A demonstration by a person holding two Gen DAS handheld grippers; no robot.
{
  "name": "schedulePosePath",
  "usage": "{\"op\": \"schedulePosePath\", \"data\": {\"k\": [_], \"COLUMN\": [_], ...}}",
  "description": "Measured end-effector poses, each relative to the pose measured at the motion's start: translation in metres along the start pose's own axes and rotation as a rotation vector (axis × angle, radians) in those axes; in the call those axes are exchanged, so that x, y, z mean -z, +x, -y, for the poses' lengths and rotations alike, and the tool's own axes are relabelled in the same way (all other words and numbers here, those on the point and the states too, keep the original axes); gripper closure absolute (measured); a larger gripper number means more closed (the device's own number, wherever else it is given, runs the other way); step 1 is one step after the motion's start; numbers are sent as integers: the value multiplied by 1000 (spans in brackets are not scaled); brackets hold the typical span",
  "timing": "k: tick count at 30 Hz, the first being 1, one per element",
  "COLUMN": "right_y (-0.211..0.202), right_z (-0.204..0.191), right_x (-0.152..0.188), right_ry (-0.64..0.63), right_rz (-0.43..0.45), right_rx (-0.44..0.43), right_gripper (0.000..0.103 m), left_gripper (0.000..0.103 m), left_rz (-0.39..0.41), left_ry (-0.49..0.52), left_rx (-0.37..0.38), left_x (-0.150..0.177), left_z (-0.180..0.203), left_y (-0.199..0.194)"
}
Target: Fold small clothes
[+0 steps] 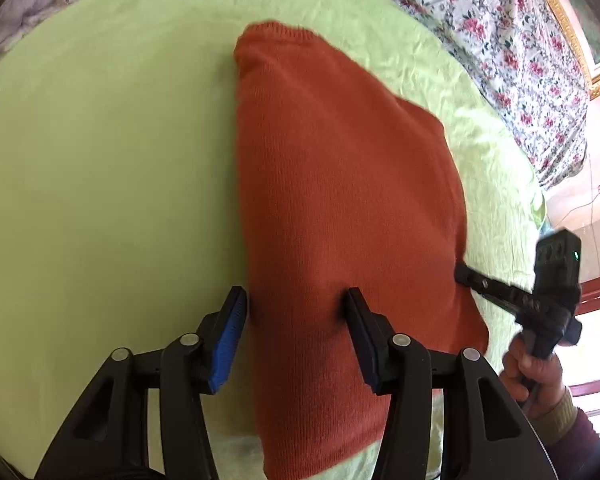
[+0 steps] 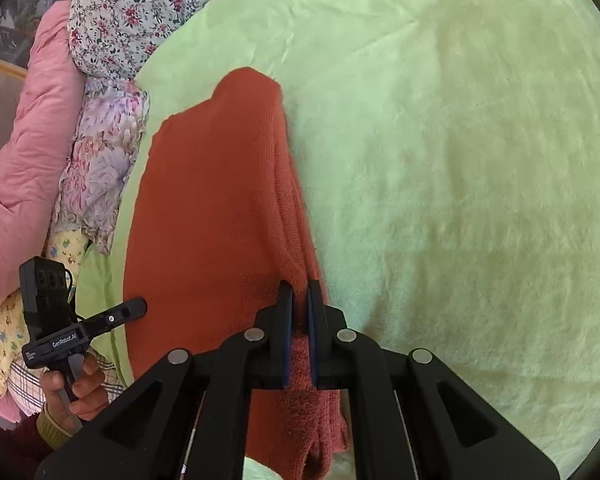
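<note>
A rust-orange knitted garment (image 1: 340, 200) lies folded lengthwise on a light green bedsheet (image 1: 100, 160). My left gripper (image 1: 296, 300) is open, with its blue-padded fingers astride the garment's near left edge, just above the cloth. My right gripper (image 2: 300, 292) is shut on the garment's (image 2: 212, 208) folded right edge, with cloth bunched between the fingers. Each view shows the other gripper at the garment's far side: the right one in the left wrist view (image 1: 464, 274), the left one in the right wrist view (image 2: 136, 308).
A floral quilt (image 1: 500, 40) lies along the bed's far side. A pink duvet (image 2: 24, 160) and patterned pillows (image 2: 100, 168) are piled beside the garment. A gold picture frame (image 1: 580, 40) hangs on the wall. The green sheet (image 2: 460, 160) stretches to the right.
</note>
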State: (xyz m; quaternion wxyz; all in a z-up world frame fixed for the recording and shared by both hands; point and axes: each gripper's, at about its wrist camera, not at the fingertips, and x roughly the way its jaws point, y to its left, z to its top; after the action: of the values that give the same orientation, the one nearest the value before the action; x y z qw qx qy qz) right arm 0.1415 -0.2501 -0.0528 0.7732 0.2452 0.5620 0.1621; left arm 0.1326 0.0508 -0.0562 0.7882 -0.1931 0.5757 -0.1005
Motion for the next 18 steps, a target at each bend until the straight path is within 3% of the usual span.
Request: {"op": "schedulePosePath", "data": {"k": [3, 6, 12, 14, 16, 18], "right_y": [-3, -12, -48, -50, -49, -48], "right_z": [-6, -9, -19, -24, -26, -28], "right_x": [-3, -6, -3, -3, -1, 1], "right_ry": [-20, -11, -37, -48, -47, -49], "right_rz": [-7, 4, 88, 83, 79, 73], "right_rx": [22, 47, 6, -1, -16, -19], "right_gripper": [92, 78, 77, 77, 77, 77], "left_gripper": [48, 46, 46, 50, 80, 82], "left_rz": [32, 53, 86, 102, 133, 148], "left_ry": [-25, -43, -85, -123, -152, -160], "left_rx": [16, 6, -34, -51, -29, -52], "left_x": [-30, -66, -127, -145, -161, -170], "left_z": [-6, -12, -24, -32, -38, -41], "left_y": [-1, 5, 27, 35, 39, 38]}}
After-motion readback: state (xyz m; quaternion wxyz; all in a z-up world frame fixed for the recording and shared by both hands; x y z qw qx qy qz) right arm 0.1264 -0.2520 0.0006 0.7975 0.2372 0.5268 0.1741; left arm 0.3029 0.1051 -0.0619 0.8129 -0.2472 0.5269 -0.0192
